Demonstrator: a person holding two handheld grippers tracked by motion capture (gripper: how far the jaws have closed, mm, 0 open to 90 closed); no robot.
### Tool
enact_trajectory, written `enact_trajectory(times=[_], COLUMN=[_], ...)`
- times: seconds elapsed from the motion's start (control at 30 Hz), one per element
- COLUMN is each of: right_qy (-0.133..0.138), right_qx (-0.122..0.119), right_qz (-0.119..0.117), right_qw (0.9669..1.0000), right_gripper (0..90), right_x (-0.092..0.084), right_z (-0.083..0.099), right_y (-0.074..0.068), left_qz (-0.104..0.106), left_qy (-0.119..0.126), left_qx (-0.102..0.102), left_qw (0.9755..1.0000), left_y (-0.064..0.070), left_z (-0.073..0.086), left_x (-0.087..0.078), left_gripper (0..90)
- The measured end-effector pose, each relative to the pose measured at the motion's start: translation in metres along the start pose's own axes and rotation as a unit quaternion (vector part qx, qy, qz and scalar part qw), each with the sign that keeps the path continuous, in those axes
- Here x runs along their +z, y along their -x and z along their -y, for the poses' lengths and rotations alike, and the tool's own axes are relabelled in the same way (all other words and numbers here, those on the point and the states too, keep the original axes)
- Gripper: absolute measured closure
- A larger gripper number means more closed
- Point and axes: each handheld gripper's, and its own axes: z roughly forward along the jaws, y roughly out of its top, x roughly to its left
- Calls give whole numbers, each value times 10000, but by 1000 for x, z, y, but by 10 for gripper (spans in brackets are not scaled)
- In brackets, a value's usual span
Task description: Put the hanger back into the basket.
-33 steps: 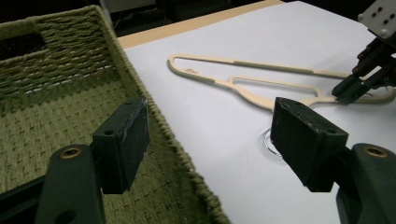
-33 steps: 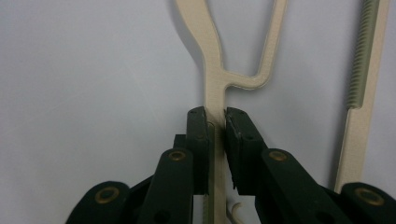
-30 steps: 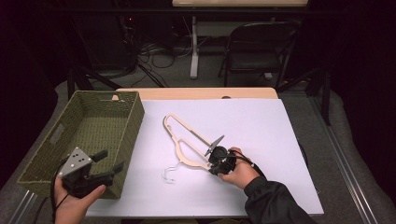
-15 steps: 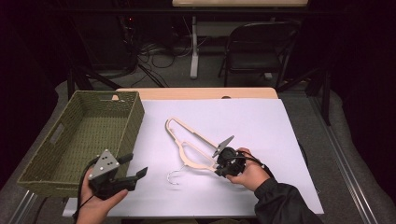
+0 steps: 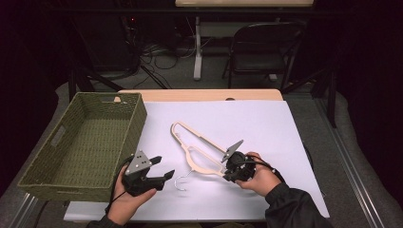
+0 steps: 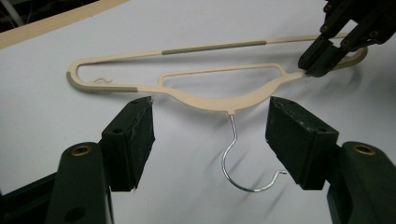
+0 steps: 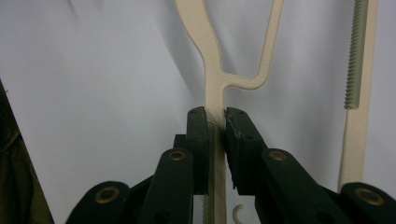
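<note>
Hanger (image 5: 202,154): cream plastic, flat on the white sheet near the middle of the bench, slanting from the centre toward the near edge; grey ribbed strips along bar and shoulder.
Hook (image 5: 182,180): bare metal, curling toward the near edge, resting on the sheet; seen in the left gripper view (image 6: 243,161) between the two black jaws, touching neither.
Left gripper (image 5: 159,172): held in the left hand (image 5: 124,204) near the front-left part of the bench, just beside the basket; jaws wide apart, lately narrowing slightly, nothing pressed between them; aimed at the hook.
Right gripper (image 5: 227,167): held in the right hand (image 5: 259,180) toward the near edge, right of centre; jaws clamped on the hanger's shoulder arm, both pads pressed to the cream plastic in the right gripper view (image 7: 215,140).
Basket (image 5: 47,180): green woven, rectangular, along the left edge of the bench; inside bare where visible.
Sheet (image 5: 266,123): white, covering most of the bench; a tan strip of bench (image 5: 199,94) exposed along the far edge.
</note>
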Motion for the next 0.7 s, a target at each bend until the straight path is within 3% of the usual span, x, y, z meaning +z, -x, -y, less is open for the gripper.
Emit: enact_trajectory(times=[0.1, 0.2, 0.4, 0.7], right_qy=[7, 6, -2, 45], right_qx=[-6, -12, -4, 42], right_qz=[21, 9, 30, 4], right_qw=[10000, 10000, 10000, 10000], right_gripper=[803, 803, 803, 803], right_x=[-2, -2, -1, -3], right_z=[0, 0, -1, -1], right_y=[0, 0, 0, 1], left_qz=[106, 189, 313, 366], left_qy=[-77, -215, -385, -522], left_qx=[-39, 108, 190, 240], left_qw=[9999, 9995, 9986, 9977], left_y=[-1, 2, 7, 10], left_z=[1, -1, -1, 4], left_x=[12, 28, 47, 56], left_gripper=[345, 355, 370, 386])
